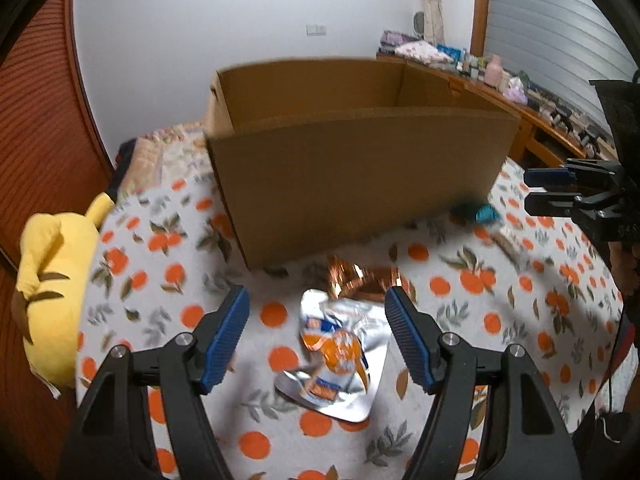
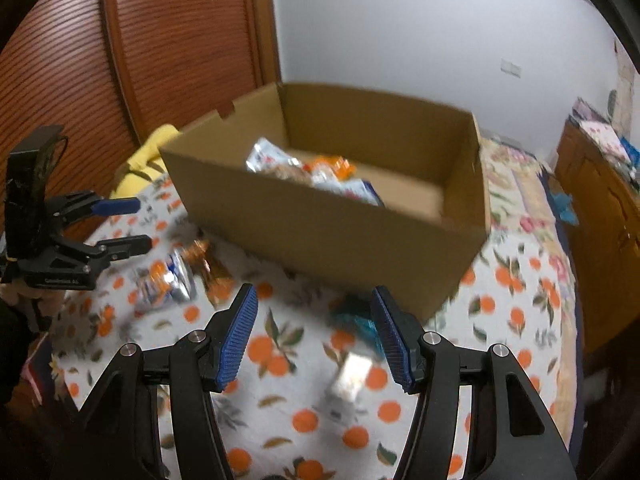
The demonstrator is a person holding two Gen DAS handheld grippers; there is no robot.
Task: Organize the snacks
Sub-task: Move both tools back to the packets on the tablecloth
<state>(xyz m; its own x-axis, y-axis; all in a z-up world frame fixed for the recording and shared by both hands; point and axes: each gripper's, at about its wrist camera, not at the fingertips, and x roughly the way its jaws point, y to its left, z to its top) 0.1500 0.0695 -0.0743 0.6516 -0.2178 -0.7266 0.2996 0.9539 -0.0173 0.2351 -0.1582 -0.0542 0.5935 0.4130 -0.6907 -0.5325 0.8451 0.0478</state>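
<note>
An open cardboard box (image 1: 360, 176) stands on the orange-print cloth; in the right wrist view the box (image 2: 332, 236) holds several snack packets (image 2: 320, 176). My left gripper (image 1: 316, 304) is open and empty, hovering over a silver and orange snack packet (image 1: 340, 356), with a copper foil packet (image 1: 360, 280) just beyond. My right gripper (image 2: 314, 304) is open and empty above a silver packet (image 2: 348, 376) and a teal packet (image 2: 358, 320). The left gripper also shows in the right wrist view (image 2: 136, 224), the right one in the left wrist view (image 1: 528, 190).
A yellow plush toy (image 1: 52, 288) lies at the left edge of the cloth. A wooden shelf (image 1: 532, 116) with small items runs along the right. A wooden cabinet (image 2: 600, 216) stands right of the bed. Ribbed wooden doors (image 2: 160, 40) are behind.
</note>
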